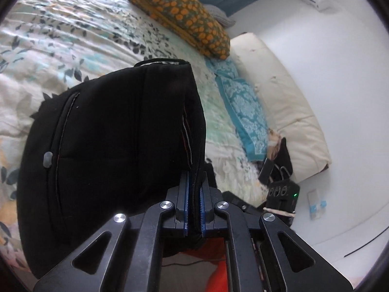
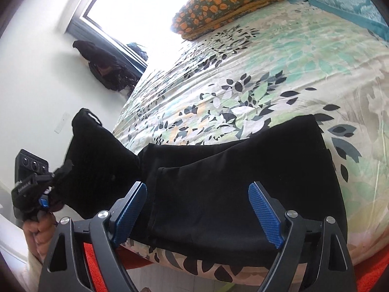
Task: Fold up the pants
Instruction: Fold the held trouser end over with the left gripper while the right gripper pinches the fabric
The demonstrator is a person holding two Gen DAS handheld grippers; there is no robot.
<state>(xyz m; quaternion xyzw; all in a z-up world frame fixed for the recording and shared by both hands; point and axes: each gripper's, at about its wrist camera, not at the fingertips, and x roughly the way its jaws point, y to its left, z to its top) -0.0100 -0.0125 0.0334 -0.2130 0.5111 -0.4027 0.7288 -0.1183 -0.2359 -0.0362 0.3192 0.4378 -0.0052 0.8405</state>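
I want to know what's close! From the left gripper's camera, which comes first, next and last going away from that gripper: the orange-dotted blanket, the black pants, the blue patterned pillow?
1. Black pants: pinched between the left gripper's pads.
2. Blue patterned pillow: on the bed, ahead and to the right.
3. Orange-dotted blanket: folded at the far end of the bed.

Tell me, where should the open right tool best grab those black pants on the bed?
Probably the near edge of the black pants, at the bed's edge where the right tool hovers, coming from the bed's near side. The cloth lies flat there in layers, so one pad can slide beneath. The left tool already pinches the raised end.
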